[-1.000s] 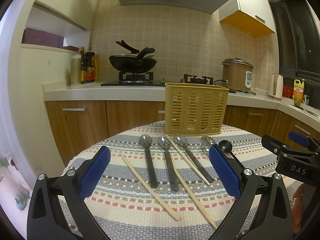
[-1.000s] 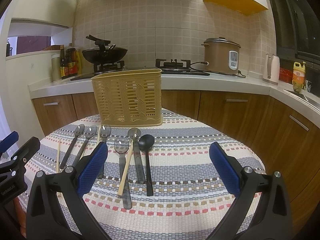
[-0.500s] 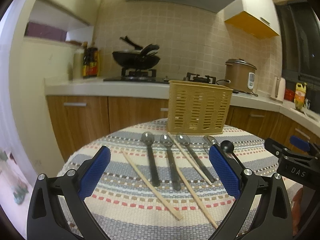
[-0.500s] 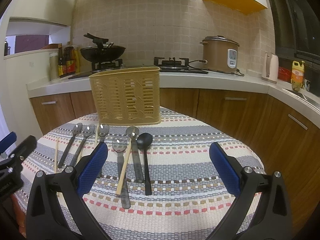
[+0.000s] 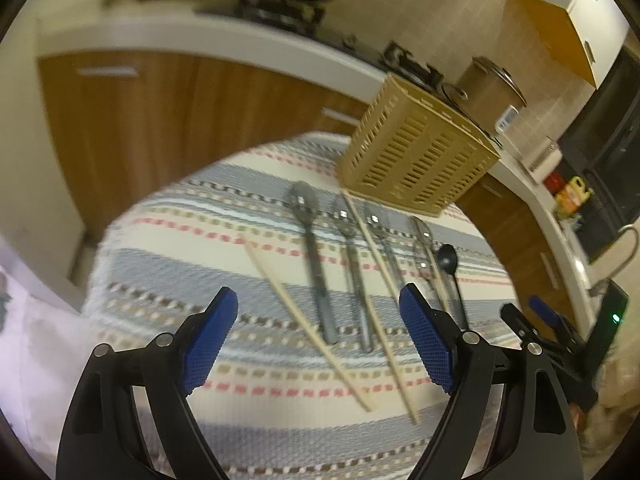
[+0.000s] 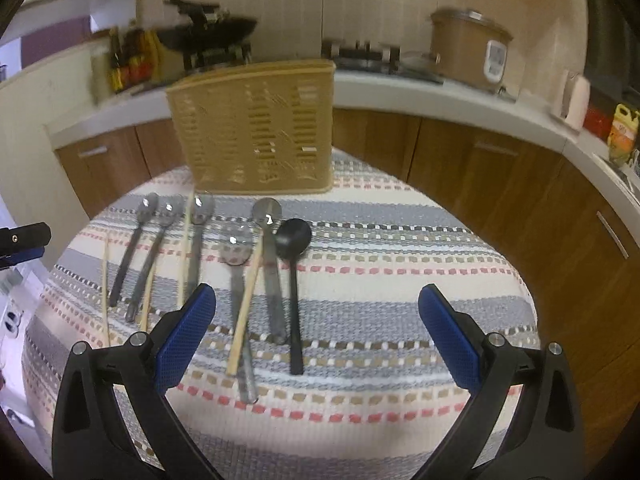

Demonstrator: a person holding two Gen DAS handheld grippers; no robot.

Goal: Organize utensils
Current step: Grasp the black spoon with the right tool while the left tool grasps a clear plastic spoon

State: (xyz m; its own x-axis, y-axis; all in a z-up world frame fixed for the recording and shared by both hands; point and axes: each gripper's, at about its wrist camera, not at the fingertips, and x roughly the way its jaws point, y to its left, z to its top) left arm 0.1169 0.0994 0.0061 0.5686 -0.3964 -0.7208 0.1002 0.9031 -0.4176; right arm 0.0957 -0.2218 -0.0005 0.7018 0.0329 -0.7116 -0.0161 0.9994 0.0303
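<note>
A tan slotted utensil basket (image 5: 416, 156) (image 6: 256, 136) stands at the far side of a round table with a striped cloth (image 5: 256, 372) (image 6: 384, 280). In front of it lie several metal spoons (image 5: 316, 256) (image 6: 272, 264), a black spoon (image 6: 294, 280) (image 5: 450, 276) and several wooden chopsticks (image 5: 308, 324) (image 6: 246, 304). My left gripper (image 5: 320, 344) is open and empty above the near left utensils. My right gripper (image 6: 318, 336) is open and empty above the handles of the right utensils.
A kitchen counter (image 6: 460, 100) curves behind the table with a wok on a stove (image 6: 212, 32), bottles (image 6: 132, 56) and a rice cooker (image 6: 468, 52). Wooden cabinets (image 5: 160, 120) stand below it. My right gripper shows at the left view's right edge (image 5: 540, 332).
Both grippers have tilted down and moved closer over the table. The left view has rolled, so the basket now looks tilted. Both stay open and empty.
</note>
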